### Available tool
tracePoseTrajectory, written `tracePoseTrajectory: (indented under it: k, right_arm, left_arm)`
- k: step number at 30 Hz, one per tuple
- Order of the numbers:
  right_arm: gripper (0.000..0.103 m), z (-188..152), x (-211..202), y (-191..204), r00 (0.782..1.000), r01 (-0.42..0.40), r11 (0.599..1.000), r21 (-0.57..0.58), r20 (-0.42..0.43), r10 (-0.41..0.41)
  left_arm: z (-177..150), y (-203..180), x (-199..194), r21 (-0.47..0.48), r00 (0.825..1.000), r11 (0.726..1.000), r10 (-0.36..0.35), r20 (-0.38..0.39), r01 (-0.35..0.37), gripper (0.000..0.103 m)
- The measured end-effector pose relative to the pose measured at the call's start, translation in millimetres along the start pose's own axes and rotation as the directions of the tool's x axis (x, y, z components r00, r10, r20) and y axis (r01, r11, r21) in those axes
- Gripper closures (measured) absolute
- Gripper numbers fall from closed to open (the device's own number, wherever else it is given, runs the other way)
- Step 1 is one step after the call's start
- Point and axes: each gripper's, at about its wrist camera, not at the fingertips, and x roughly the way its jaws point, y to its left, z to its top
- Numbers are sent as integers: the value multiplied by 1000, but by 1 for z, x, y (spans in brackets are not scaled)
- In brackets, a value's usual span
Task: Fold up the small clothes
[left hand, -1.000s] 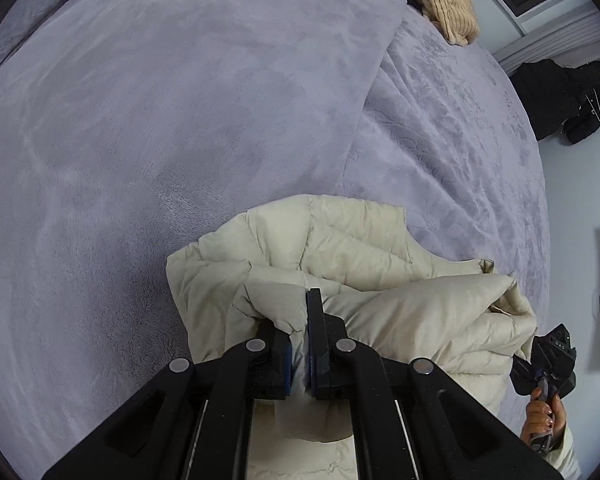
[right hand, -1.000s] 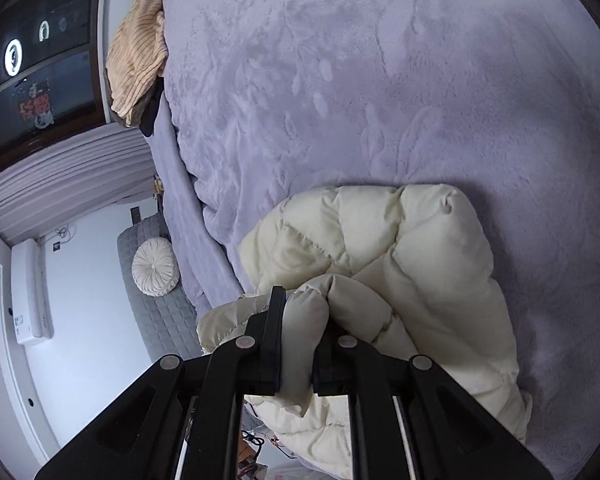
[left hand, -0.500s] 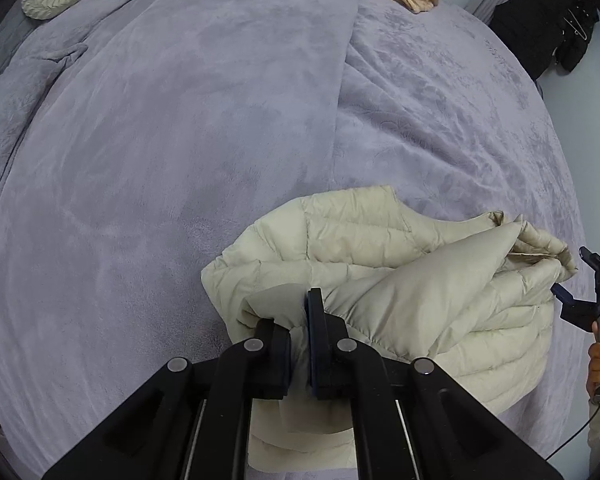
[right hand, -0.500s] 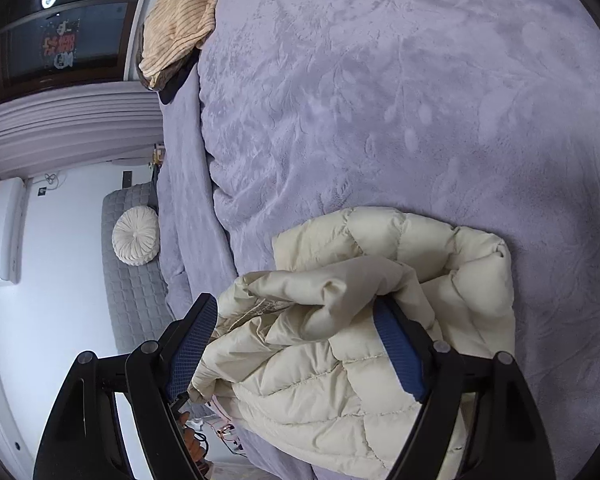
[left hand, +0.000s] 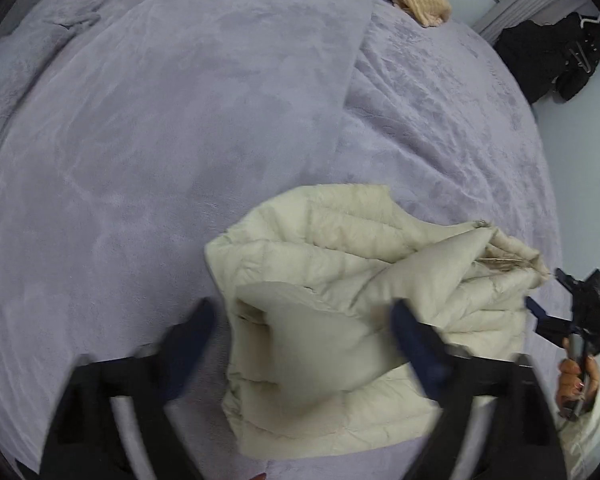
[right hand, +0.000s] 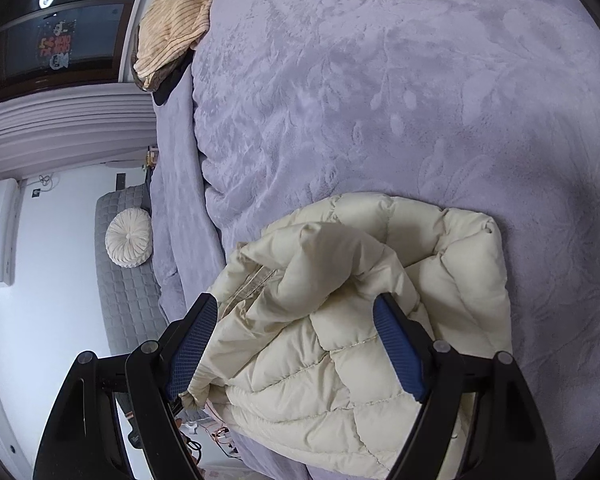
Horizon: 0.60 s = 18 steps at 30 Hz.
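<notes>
Cream jacket (left hand: 340, 300), pinched before, seemingly lies released as left tool (left hand: 300, 320) opens.

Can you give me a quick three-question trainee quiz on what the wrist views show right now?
1. True or false: the cream puffer jacket lies bunched on the lavender blanket.
2. Multiple choice: the right tool is A) shut on a sleeve, B) open with jacket fabric between its fingers, C) out of view.
3. Short answer: what lies at the far edge of the bed?

Key
1. True.
2. B. Its blue pads stand apart and do not pinch the fabric; the left tool is opening too, with the jacket's corner between its blurred fingers.
3. A tan ribbed garment on top of something dark.
</notes>
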Motion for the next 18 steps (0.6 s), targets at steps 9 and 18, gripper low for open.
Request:
tracePoseTrajectory:
  k: [9,18]
  right_arm:
    - [39,-19,-17,26,998,51,993,-103,26,-49]
    - [85,-39,-2,66,967,254,902,-348,77,-243]
  left_arm:
    - [10,21,-51,-68,982,996,76,171,-65,1]
    - [9,-36,-21,129,976,985,83,201,-110,1]
